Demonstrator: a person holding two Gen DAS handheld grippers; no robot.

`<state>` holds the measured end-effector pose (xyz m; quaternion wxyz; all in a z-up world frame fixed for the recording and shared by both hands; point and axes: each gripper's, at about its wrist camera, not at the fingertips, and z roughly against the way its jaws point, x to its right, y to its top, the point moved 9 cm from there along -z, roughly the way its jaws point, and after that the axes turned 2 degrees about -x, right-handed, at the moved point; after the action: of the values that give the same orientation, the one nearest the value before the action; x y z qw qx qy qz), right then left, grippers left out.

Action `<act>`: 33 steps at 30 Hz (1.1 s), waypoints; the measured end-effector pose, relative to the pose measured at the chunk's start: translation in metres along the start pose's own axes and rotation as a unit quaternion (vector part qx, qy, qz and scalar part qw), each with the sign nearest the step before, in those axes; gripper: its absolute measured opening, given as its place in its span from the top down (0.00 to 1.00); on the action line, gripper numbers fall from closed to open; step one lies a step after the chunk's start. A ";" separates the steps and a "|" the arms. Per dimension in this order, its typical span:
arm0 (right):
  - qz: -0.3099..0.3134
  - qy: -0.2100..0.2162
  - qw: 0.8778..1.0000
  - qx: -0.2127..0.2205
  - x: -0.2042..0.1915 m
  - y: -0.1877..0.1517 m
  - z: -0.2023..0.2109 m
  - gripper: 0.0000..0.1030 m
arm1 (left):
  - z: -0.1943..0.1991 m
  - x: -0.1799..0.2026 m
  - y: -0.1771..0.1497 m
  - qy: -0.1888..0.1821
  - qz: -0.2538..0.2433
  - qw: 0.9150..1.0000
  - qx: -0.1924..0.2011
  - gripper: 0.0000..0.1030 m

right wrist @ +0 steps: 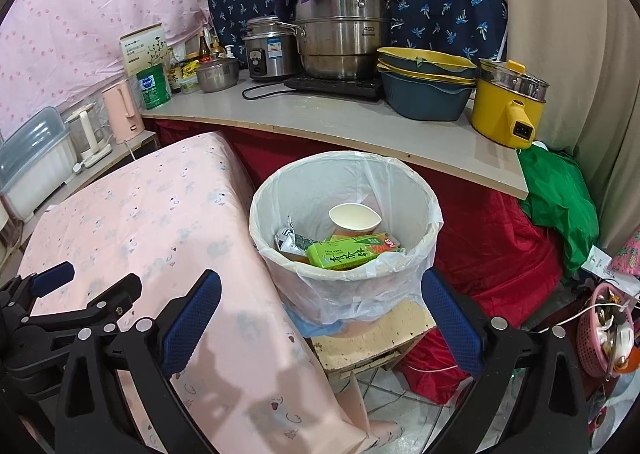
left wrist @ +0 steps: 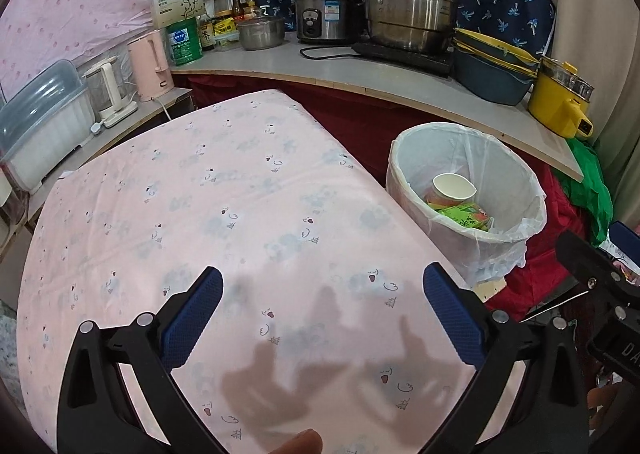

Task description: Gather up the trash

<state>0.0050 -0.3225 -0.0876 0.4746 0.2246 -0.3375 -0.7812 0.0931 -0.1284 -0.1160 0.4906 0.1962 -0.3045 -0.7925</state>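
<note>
A white trash bin (right wrist: 420,282) lined with a clear bag stands on a low worn stool (right wrist: 372,338) beside the table. Inside lie a paper cup (right wrist: 354,218), a green tea carton (right wrist: 352,250) and a crumpled wrapper (right wrist: 286,238). The bin also shows in the left wrist view (left wrist: 404,158), with the cup (left wrist: 454,186). My left gripper (left wrist: 322,316) is open and empty above the pink tablecloth (left wrist: 224,214). My right gripper (right wrist: 320,318) is open and empty, just in front of the bin. The left gripper shows at the left of the right wrist view (right wrist: 86,282).
A grey counter (right wrist: 320,122) behind the bin holds steel pots (right wrist: 340,38), a rice cooker (right wrist: 268,50), stacked basins (right wrist: 424,82) and a yellow pot (right wrist: 508,102). Kettles (right wrist: 124,110) stand at the left. Red cloth (right wrist: 480,230) and a pink basket (right wrist: 604,338) sit at the right.
</note>
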 end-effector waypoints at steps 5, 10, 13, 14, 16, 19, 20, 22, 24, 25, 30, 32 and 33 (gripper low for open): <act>0.000 0.000 1.000 -0.008 0.002 -0.010 -0.002 0.06 | -0.001 -0.002 -0.007 0.000 0.006 1.000 -0.007 0.07; -0.007 0.000 1.000 -0.011 0.004 -0.017 -0.003 0.06 | 0.000 -0.002 -0.010 0.001 0.006 1.000 -0.007 0.07; -0.005 -0.002 1.000 -0.015 0.004 -0.019 -0.004 0.06 | 0.001 -0.002 -0.010 0.000 0.008 1.000 -0.007 0.07; -0.003 -0.002 1.000 -0.015 0.004 -0.019 -0.005 0.06 | 0.001 -0.002 -0.011 0.000 0.008 1.000 -0.007 0.07; 0.003 -0.004 1.000 -0.016 0.003 -0.021 -0.005 0.06 | 0.001 -0.001 -0.012 -0.001 0.008 1.000 -0.007 0.07; 0.009 -0.009 1.000 -0.014 0.003 -0.021 -0.003 0.06 | 0.001 -0.001 -0.012 -0.001 0.006 1.000 -0.009 0.07; 0.009 -0.009 1.000 -0.013 0.003 -0.022 -0.003 0.06 | 0.001 -0.001 -0.012 -0.001 0.006 1.000 -0.010 0.07; 0.009 -0.009 1.000 -0.013 0.003 -0.022 -0.003 0.06 | 0.001 0.000 -0.013 -0.003 0.006 1.000 -0.012 0.07; 0.008 -0.009 1.000 -0.013 0.003 -0.022 -0.003 0.06 | 0.001 0.001 -0.014 -0.003 0.006 1.000 -0.012 0.07; 0.009 -0.009 1.000 -0.013 0.003 -0.022 -0.003 0.06 | 0.001 0.001 -0.014 -0.002 0.006 1.000 -0.012 0.07; 0.010 -0.009 1.000 -0.013 0.003 -0.023 -0.002 0.06 | 0.002 0.003 -0.014 -0.001 0.002 1.000 -0.009 0.07; 0.009 -0.009 1.000 -0.013 0.003 -0.023 -0.002 0.06 | 0.002 0.005 -0.013 0.000 0.002 1.000 -0.009 0.07; 0.009 -0.009 1.000 -0.013 0.002 -0.023 -0.002 0.06 | 0.002 0.005 -0.013 0.000 0.002 1.000 -0.009 0.07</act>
<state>-0.0082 -0.3180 -0.1061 0.4813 0.2084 -0.3338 -0.7833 0.0808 -0.1277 -0.1234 0.4938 0.1911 -0.2980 -0.7943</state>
